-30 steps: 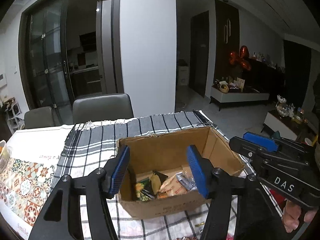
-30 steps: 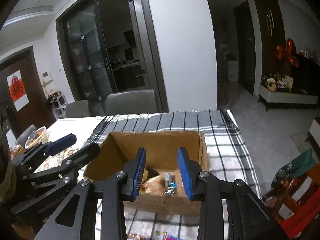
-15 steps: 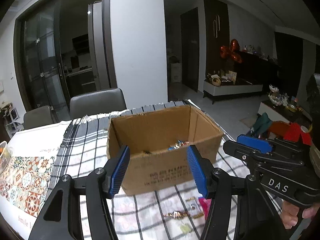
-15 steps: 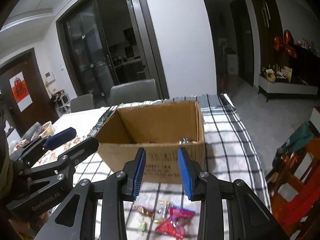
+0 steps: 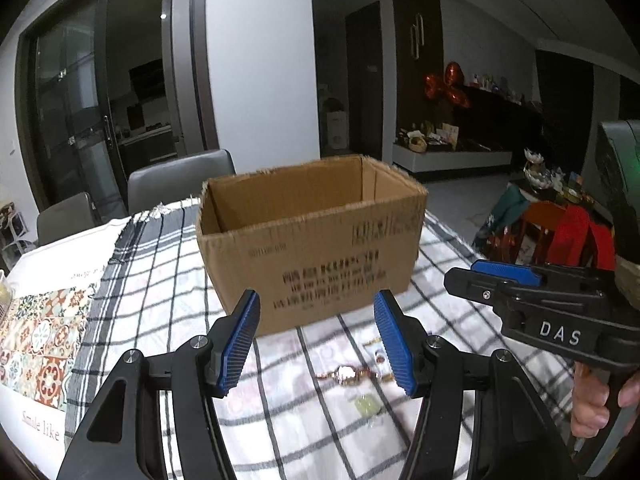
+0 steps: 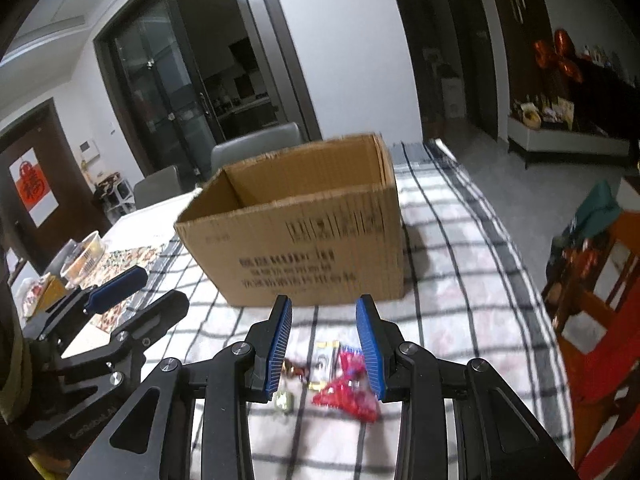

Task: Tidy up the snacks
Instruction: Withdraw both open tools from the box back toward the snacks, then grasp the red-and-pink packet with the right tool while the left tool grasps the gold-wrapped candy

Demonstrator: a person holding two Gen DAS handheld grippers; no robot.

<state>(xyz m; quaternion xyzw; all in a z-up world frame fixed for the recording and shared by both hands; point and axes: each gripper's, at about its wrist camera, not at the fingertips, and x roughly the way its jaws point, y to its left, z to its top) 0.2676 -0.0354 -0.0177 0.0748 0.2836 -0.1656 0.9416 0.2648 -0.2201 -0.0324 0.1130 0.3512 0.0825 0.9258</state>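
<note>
Right wrist, box [image 6: 320, 240] beyond snacks [image 6: 346, 390]

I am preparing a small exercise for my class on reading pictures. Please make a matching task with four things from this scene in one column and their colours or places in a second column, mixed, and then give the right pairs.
Things:
1. cardboard box
2. red snack packet
3. checked tablecloth
4. left gripper

Descriptions:
A. black and white, spread under the box
B. jaws open, holding nothing
C. brown, open at the top, dark print on its side
D. lying on the cloth near the right gripper, in front of the box

Pairs: 1-C, 2-D, 3-A, 4-B
</note>
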